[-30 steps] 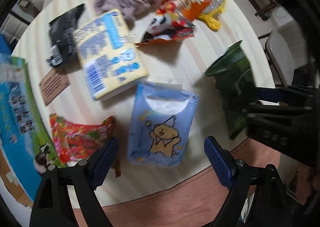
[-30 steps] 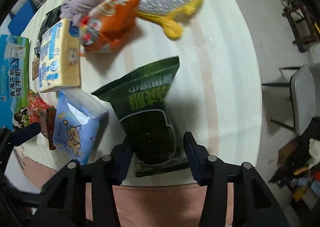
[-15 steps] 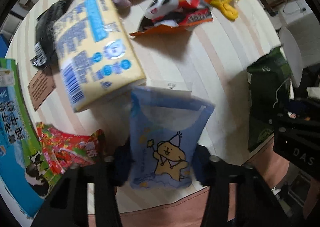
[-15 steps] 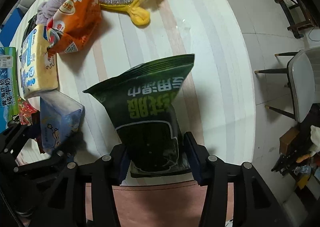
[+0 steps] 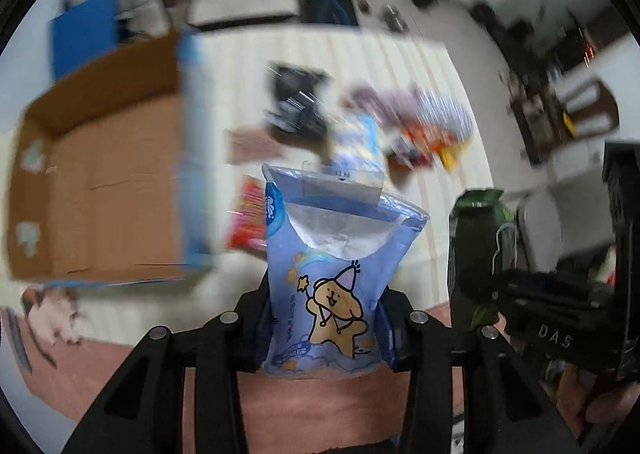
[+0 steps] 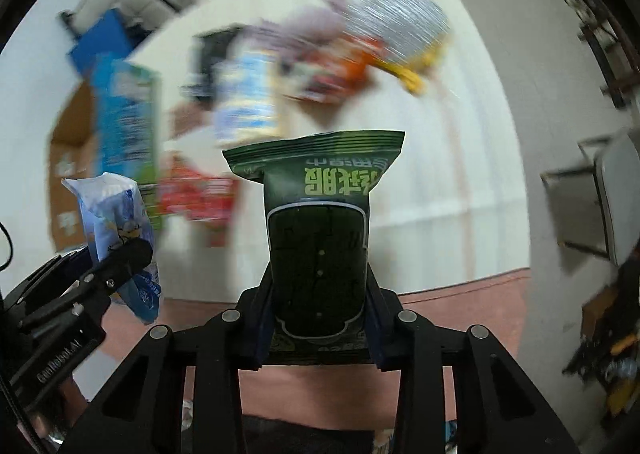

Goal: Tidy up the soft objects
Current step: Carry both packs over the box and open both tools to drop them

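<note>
Judging from the way both packets are carried, two soft packs are held clear of the bench (image 6: pixel 460 182) at once; the left gripper (image 5: pixel 326 328) is closed on the lower part of a blue tissue pack (image 5: pixel 334 270) printed with a cartoon bear, and the right gripper (image 6: pixel 318 318) is closed on the lower part of a dark green snack bag (image 6: pixel 318 238) with pale green lettering. Both packs are seen upright between the jaws, their sealed top edges pointing away from the cameras; in the right wrist view the blue pack is also seen at the left, pinched side-on.

The tissue pack is judged light and squashy; its film is visibly drawn in at the waist where it is gripped, so it is best held across the filled body rather than by the clear hang tab at its top. The green bag is judged light, smooth-skinned and probably slippery; its contents may be brittle, so firm squeezing is to be avoided, and a hold low across the body, as shown, is thought adequate.

An open cardboard box (image 5: pixel 104 190) is seen at the left of the bench, its floor bare where visible; it is taken as the likely destination. Other packets are left on the bench beyond, too blurred to be named with confidence.
</note>
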Demonstrator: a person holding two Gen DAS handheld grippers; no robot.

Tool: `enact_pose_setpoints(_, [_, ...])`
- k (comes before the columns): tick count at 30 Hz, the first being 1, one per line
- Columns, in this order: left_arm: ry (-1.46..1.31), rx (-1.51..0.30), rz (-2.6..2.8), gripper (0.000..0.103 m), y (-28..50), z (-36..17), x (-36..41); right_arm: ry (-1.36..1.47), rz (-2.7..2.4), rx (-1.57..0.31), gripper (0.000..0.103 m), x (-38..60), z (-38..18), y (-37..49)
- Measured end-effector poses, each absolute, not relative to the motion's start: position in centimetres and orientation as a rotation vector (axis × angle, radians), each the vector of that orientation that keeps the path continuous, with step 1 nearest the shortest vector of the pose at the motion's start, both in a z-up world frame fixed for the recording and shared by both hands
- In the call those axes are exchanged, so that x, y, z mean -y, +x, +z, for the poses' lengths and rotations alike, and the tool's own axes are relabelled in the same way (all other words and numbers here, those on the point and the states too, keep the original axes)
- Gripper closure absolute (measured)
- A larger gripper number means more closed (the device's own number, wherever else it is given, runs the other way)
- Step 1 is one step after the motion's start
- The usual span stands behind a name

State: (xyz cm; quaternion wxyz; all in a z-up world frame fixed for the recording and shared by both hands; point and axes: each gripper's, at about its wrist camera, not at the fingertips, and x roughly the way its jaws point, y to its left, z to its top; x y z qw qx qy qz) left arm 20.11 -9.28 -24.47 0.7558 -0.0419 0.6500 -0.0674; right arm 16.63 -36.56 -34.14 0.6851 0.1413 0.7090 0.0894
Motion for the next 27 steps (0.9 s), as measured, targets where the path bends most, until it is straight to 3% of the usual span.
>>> enact_pose_setpoints(6, [-0.173, -1.335, -0.038, 0.064, 23.4, -19.8, 0.7, 0.271, 0.352, -1.489, 0.064, 24.5, -25.8, 20.1])
enact_pose_setpoints(11, [-0.173, -1.350, 0.001, 0.064, 27.6, -22.1, -5.6, 0.249, 0.387, -1.467, 0.064, 14.2, -23.3, 24.0])
enact_pose_setpoints(19, [-0.246, -1.529, 0.020, 0.064, 34.6, -30.5, -15.1, 0.213, 0.394, -1.551, 0.064, 0.1, -29.6, 31.8])
enact_pose_setpoints(27, [-0.241, -1.631, -0.014, 0.062, 37.6, -36.9, -17.3, 0.164, 0.348, -1.628, 0.064, -6.1, -37.6, 35.7])
